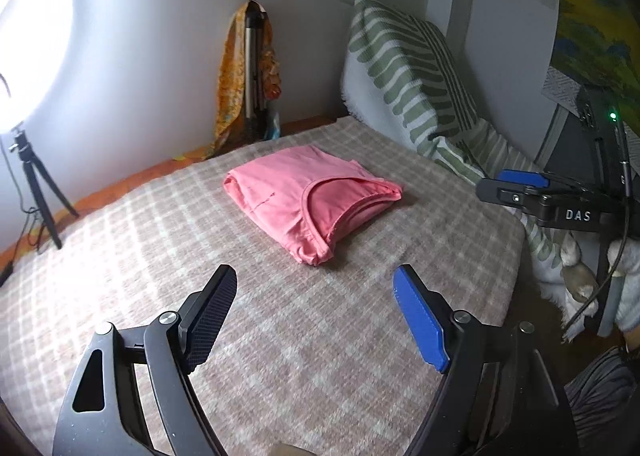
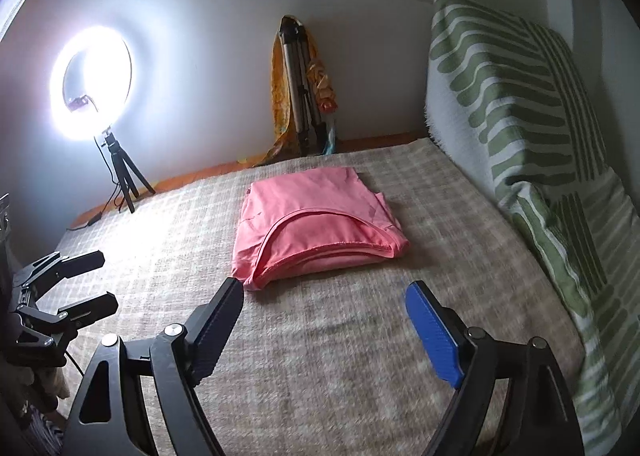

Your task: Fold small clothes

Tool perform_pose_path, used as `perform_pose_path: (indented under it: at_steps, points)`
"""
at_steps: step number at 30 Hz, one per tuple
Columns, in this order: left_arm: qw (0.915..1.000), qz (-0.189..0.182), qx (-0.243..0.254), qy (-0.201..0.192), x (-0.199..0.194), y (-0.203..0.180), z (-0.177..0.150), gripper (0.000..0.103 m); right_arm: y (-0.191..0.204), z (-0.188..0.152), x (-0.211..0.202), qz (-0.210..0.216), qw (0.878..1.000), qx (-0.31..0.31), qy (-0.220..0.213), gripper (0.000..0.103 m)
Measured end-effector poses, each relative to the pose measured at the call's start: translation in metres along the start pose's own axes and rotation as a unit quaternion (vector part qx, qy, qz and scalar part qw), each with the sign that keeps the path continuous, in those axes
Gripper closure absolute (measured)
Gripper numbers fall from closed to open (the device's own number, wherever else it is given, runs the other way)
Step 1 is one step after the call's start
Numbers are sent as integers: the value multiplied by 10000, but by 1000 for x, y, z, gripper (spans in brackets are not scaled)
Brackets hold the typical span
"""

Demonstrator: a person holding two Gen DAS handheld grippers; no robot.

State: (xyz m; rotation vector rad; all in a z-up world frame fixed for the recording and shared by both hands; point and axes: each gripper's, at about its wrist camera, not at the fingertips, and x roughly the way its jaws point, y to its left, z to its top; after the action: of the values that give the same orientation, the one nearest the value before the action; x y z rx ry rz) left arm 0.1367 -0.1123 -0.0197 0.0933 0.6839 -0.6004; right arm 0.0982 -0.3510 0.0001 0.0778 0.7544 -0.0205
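Left gripper point(image 1: 314, 312) and right gripper point(image 2: 324, 322): both released, empty, hovering above the blanket point(image 1: 140, 256). Pink garment point(image 1: 308, 196): folded compactly at twelve o'clock, apparently finished.

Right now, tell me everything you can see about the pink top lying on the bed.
The pink top is soft, thin knit fabric, folded into a compact, roughly rectangular bundle of several layers. A curved, stitched neckline or armhole edge lies on top, toward the cameras. It lies flat on the checked beige blanket, near the middle of the bed, touching nothing else. Both hand-held grippers, left and right, are open and short of it.
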Motion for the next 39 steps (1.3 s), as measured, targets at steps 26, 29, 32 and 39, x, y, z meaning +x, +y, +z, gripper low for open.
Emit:
perform_pose_path:
  at_steps: [26,29,32,39]
  points:
    - [9966,763,53,-298,-24,-9,-9,6,20,-15,-19,-450,9969,-5,-648,0]
    - [9964,803,69,-256,-23,-12,-9,6,20,-15,-18,-497,9966,-40,-655,0]
    - [9961,837,119,-256,-22,-14,-9,6,19,-15,-17,-559,9962,-39,-662,0]
    - [9963,808,104,-269,-23,-15,-9,6,20,-13,-18,-580,9958,-23,-705,0]
